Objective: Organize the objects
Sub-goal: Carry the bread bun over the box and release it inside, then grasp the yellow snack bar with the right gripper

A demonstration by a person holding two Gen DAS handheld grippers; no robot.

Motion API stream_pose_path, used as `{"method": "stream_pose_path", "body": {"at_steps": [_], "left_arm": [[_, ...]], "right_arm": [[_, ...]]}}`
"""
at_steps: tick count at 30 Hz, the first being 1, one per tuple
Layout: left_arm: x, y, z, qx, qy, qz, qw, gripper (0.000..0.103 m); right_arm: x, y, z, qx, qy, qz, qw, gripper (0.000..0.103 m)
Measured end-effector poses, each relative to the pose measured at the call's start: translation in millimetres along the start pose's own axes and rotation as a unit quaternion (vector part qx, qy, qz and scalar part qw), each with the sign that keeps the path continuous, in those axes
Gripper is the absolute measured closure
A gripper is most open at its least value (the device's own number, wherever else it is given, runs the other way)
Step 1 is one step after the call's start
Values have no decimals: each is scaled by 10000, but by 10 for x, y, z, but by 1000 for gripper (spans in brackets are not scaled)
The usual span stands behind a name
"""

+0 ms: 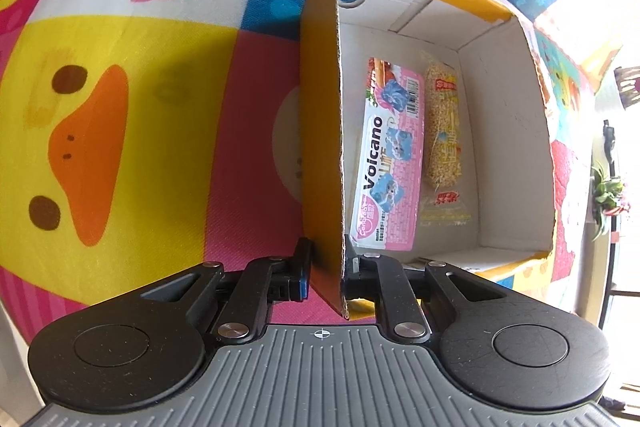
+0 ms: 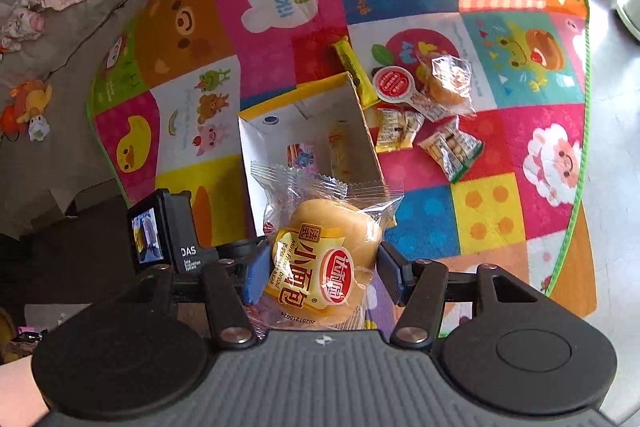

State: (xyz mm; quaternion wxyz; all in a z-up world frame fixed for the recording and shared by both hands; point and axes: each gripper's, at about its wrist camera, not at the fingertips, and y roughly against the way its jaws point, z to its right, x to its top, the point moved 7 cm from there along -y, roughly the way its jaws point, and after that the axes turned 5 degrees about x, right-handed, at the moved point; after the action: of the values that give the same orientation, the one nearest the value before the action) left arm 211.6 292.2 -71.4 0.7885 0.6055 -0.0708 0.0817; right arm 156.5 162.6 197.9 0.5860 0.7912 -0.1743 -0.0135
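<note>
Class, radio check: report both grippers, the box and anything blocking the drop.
Left gripper shut on box wall. Right gripper shut on bread packet, above the box. Two snacks already inside; nothing blocking.

We grip a wrapped bun (image 2: 326,263) in our right gripper (image 2: 320,269) above the open box (image 2: 256,147) on the mat (image 2: 480,211).

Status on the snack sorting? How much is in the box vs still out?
Done: the pink Volcano snack pack and clear-wrapped grain bar lie inside the yellow cardboard box.
In hand: right gripper holds a wrapped mini bread bun above the box; left gripper pinches the box wall.
Left: several wrapped snacks sit on the cartoon play mat.
</note>
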Motion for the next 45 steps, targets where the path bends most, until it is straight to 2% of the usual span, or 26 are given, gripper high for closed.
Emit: {"method": "stream_pose_path", "body": {"at_steps": [6, 10, 16, 20, 26, 30, 34, 40, 45], "left_arm": [[-17, 4, -39, 23, -26, -52, 10000, 87], [4, 16, -59, 32, 74, -83, 9999, 87], [32, 19, -93, -15, 396, -98, 9992, 86], [40, 6, -94, 53, 603, -3, 9982, 85], [89, -8, -27, 200, 946, 83, 9953, 86], [69, -6, -2, 329, 1073, 146, 9936, 87], [6, 33, -38, 515, 1356, 190, 9892, 88], [-48, 37, -47, 763, 1933, 218, 9779, 88], [-68, 61, -73, 838, 2119, 239, 9734, 88]], "right_arm": [[408, -418, -290, -173, 454, -167, 9987, 46], [632, -644, -488, -309, 732, -102, 9968, 46], [719, -770, -524, -37, 651, -158, 9977, 45], [694, -718, -204, -107, 589, -192, 9980, 45], [603, -789, 746, -621, -2, -386, 9973, 45], [679, -895, 1189, -781, 25, -520, 9956, 45], [982, -1075, 1270, -550, 459, -597, 9956, 45], [1659, -1724, 897, 34, 1563, -764, 9847, 45], [1967, -2302, 597, 297, 1805, -896, 9790, 45]]}}
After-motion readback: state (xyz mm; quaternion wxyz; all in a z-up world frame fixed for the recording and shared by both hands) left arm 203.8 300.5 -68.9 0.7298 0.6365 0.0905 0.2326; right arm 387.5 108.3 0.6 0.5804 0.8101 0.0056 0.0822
